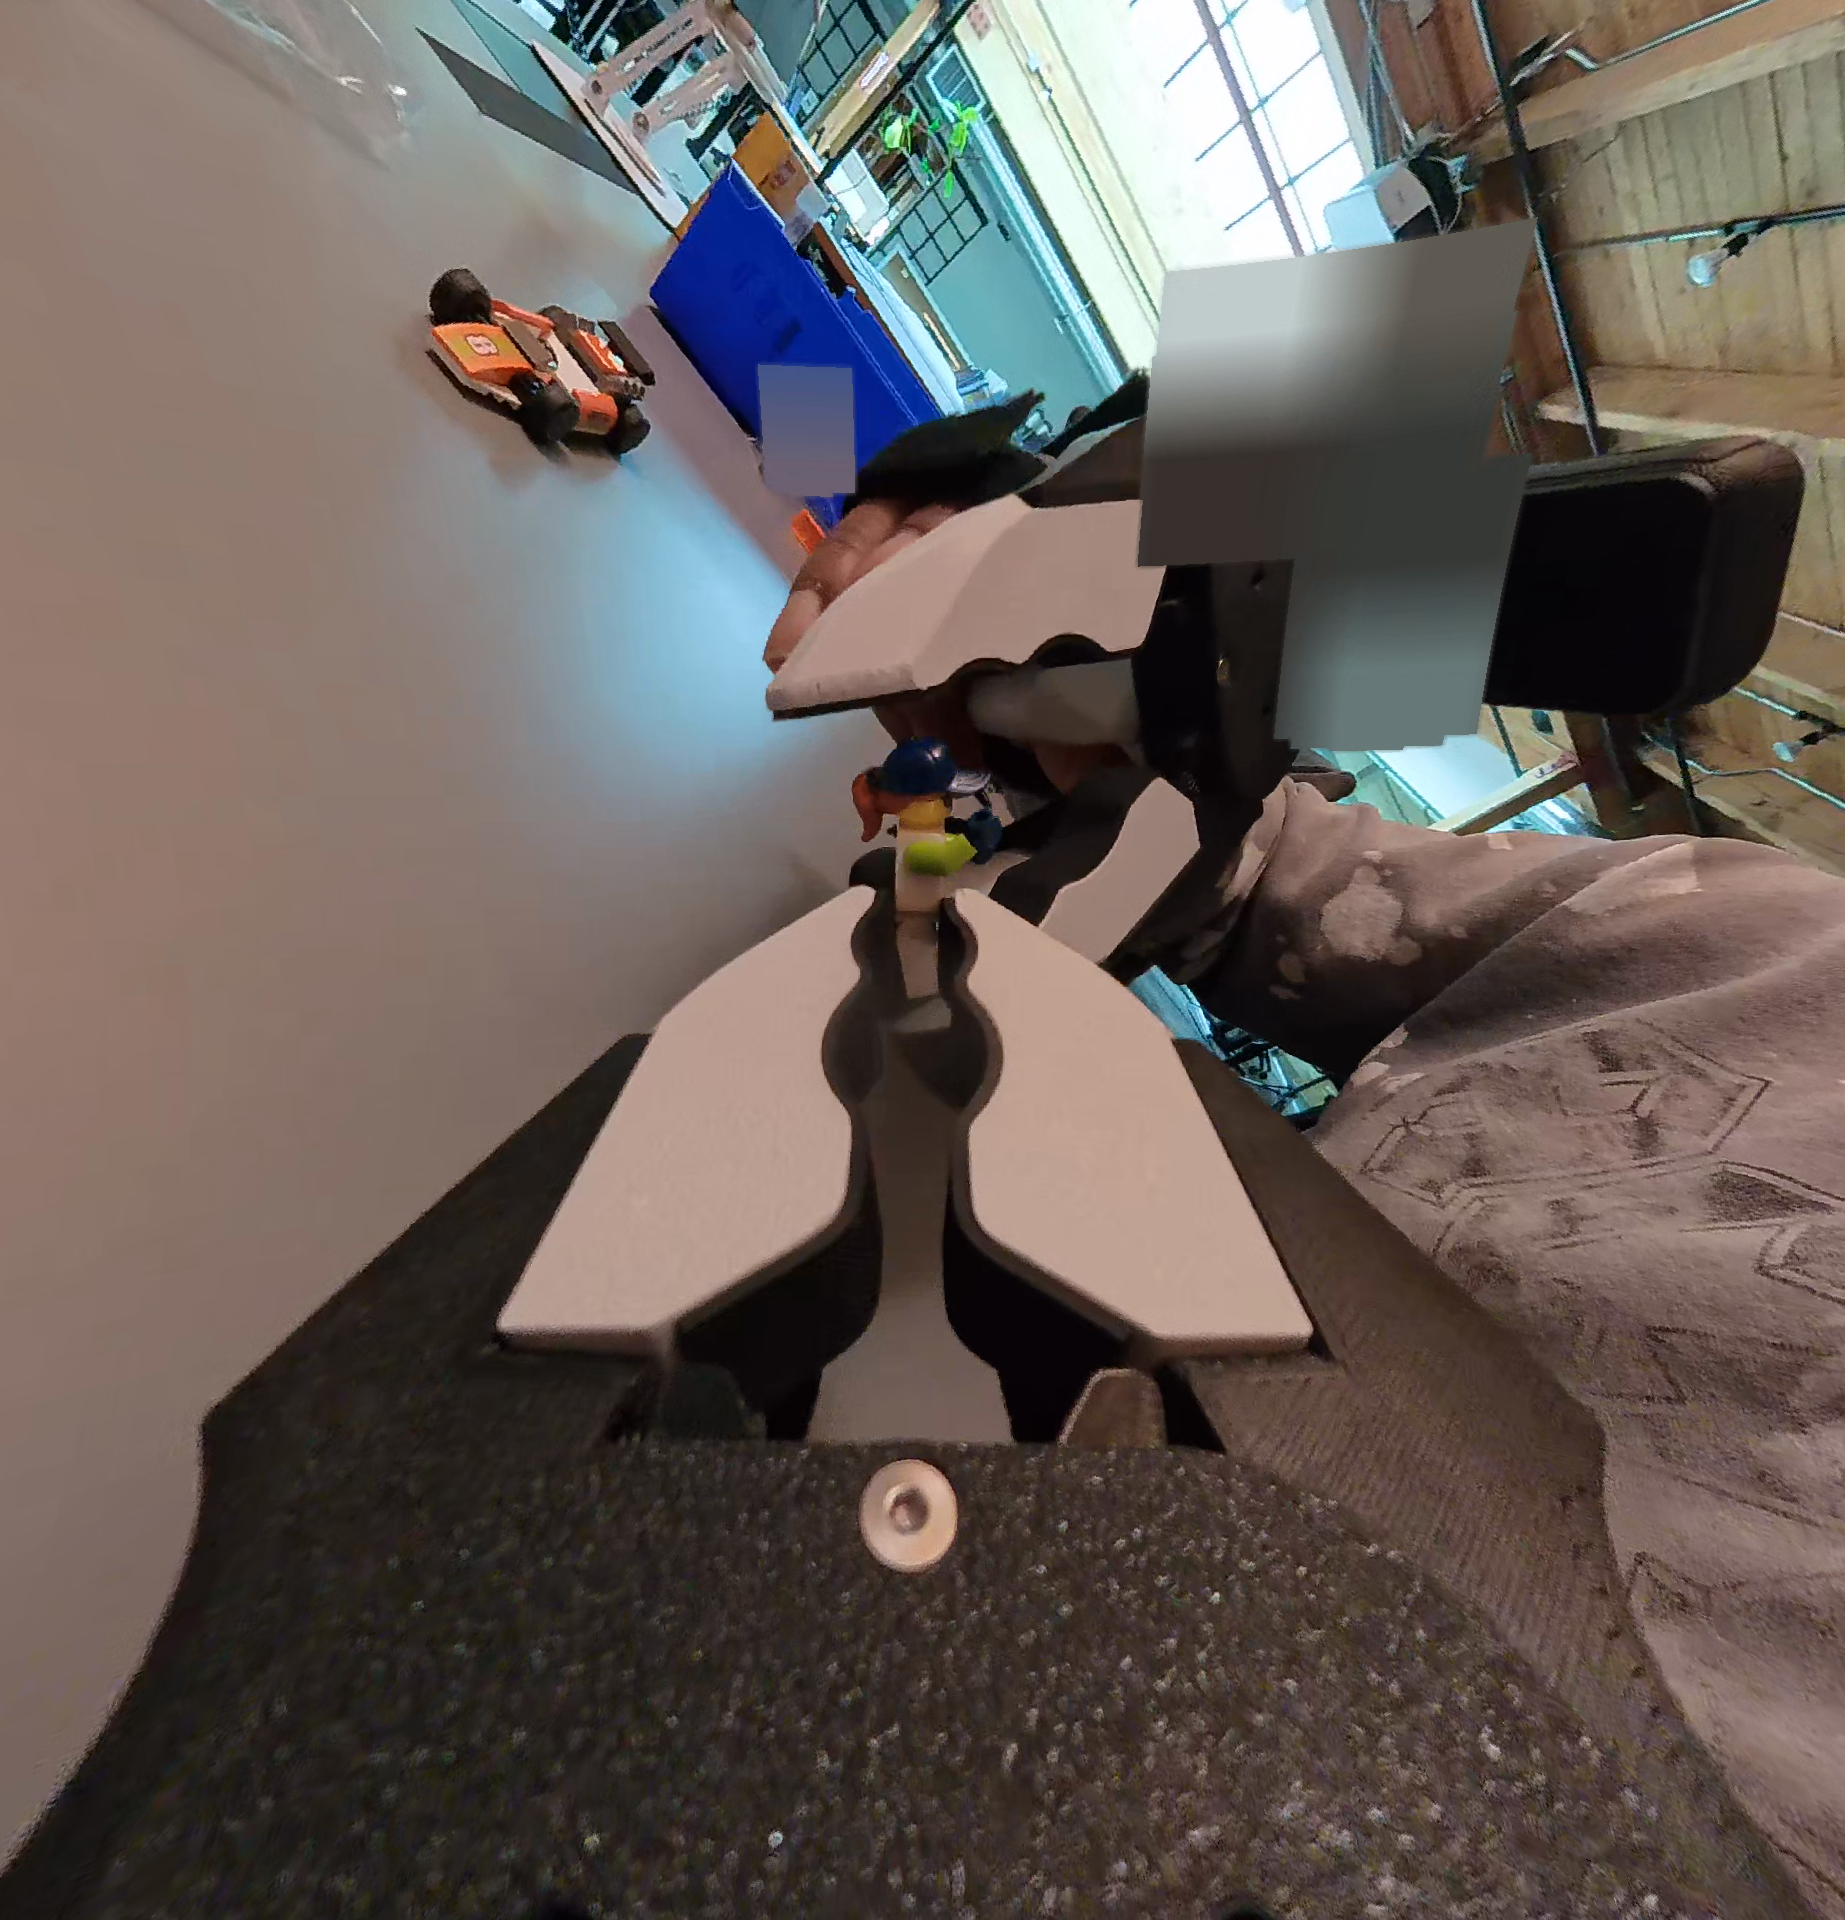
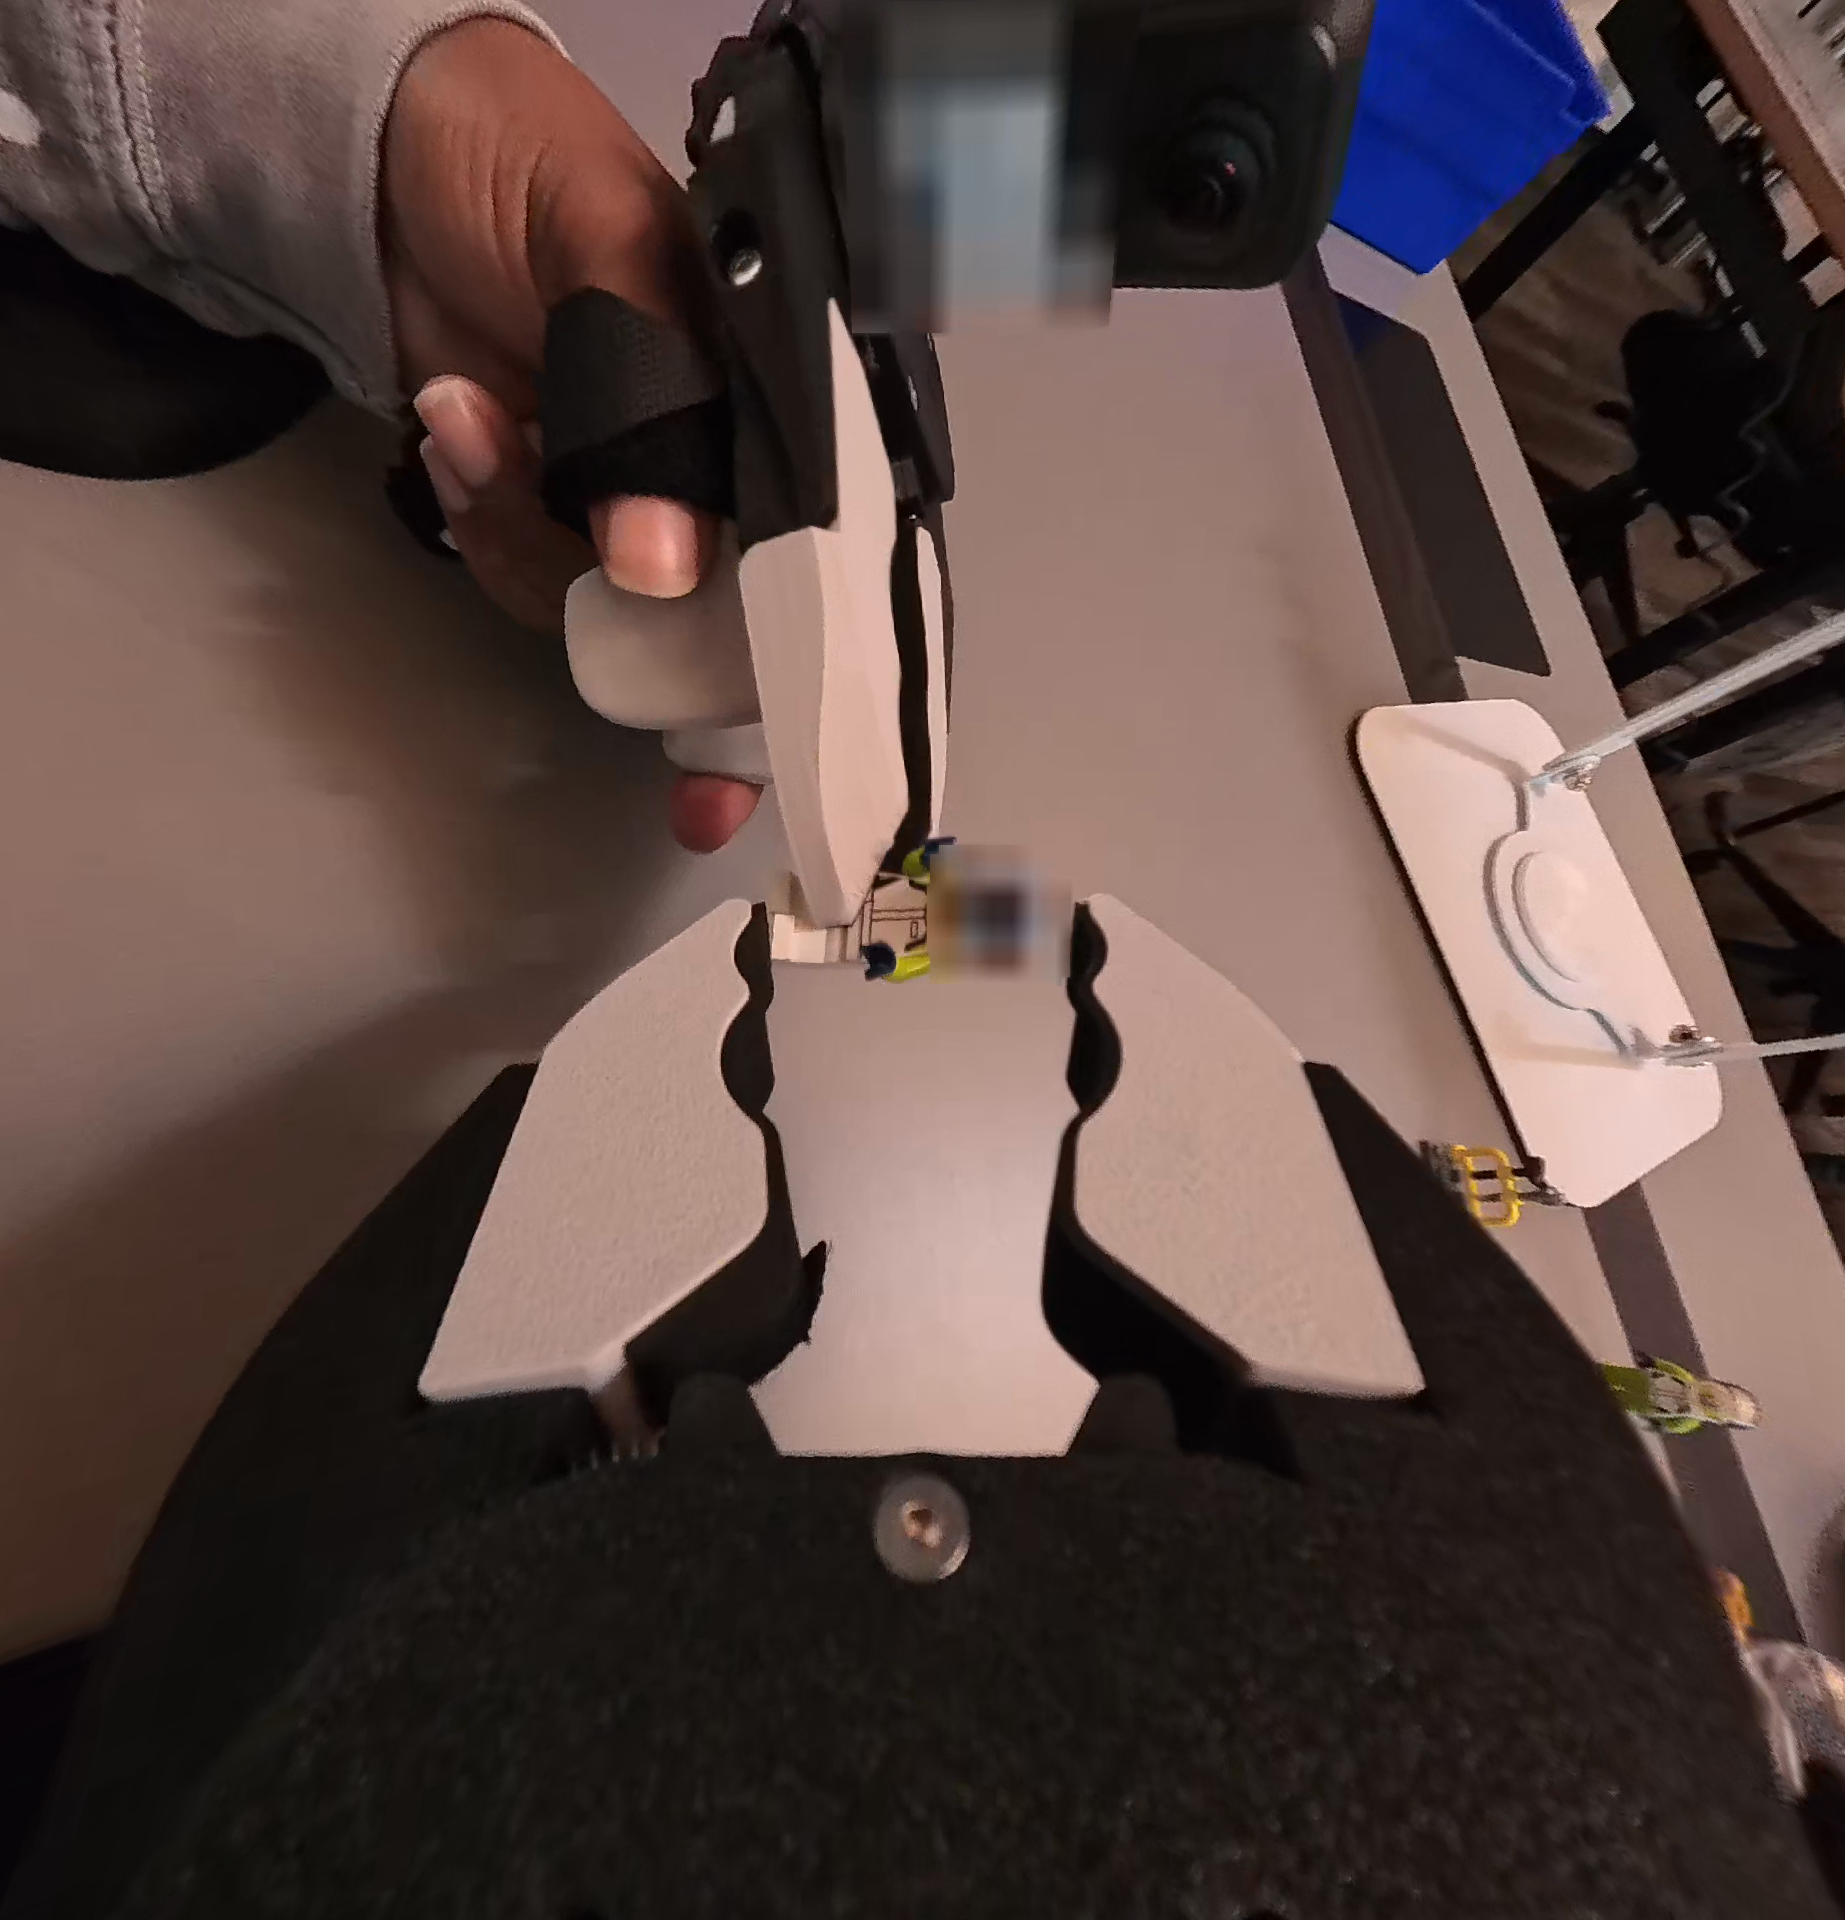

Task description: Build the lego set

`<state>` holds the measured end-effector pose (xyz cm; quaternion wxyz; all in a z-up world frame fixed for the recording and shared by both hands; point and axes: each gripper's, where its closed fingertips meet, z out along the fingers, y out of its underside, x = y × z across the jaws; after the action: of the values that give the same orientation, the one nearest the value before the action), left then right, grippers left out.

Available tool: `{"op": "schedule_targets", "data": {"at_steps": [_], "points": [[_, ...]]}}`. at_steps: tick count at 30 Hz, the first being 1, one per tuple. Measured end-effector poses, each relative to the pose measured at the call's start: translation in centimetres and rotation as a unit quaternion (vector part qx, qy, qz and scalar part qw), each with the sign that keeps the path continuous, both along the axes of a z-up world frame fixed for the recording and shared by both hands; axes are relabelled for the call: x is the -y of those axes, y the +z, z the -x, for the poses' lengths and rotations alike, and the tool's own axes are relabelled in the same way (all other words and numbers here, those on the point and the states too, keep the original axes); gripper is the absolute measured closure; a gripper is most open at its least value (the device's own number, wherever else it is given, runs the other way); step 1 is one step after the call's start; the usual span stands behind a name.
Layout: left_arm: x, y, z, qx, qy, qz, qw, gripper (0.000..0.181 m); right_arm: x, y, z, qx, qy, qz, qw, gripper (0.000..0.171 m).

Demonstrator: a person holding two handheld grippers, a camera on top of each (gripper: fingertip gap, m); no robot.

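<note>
My left gripper (image 1: 918,906) is shut on the white legs of a minifigure (image 1: 930,831). The figure has a white torso, lime-green arms, a blue cap and orange hair, and it is held above the table. In the right wrist view the minifigure (image 2: 892,925) lies crosswise between the tips of my right gripper (image 2: 913,920), which is open. The left wrist view shows a right finger (image 1: 949,613) standing off above the cap with a gap. The left gripper's fingers (image 2: 845,727) come down from above in the right wrist view.
An orange and white lego car (image 1: 539,364) stands on the grey table (image 1: 222,727). A blue bin (image 1: 772,312) is past the table edge. A white plate with rods (image 2: 1531,935), a yellow piece (image 2: 1484,1184) and a lime-green piece (image 2: 1676,1397) lie at the right. Less than 4 cm separates the two grippers' tips. My right gripper's tips are some 30 cm from the lime-green piece (image 2: 1676,1397).
</note>
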<state>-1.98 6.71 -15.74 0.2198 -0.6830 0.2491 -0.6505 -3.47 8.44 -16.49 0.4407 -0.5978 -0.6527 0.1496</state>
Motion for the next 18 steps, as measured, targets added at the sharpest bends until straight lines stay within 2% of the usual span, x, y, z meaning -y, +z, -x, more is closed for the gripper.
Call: {"op": "schedule_targets", "data": {"at_steps": [18], "points": [[0.21,-0.08,-0.22,0.012,-0.007,0.019,1.000,0.173,-0.20,-0.33,-0.13,0.020,-0.011,-0.050,0.998,0.114]]}}
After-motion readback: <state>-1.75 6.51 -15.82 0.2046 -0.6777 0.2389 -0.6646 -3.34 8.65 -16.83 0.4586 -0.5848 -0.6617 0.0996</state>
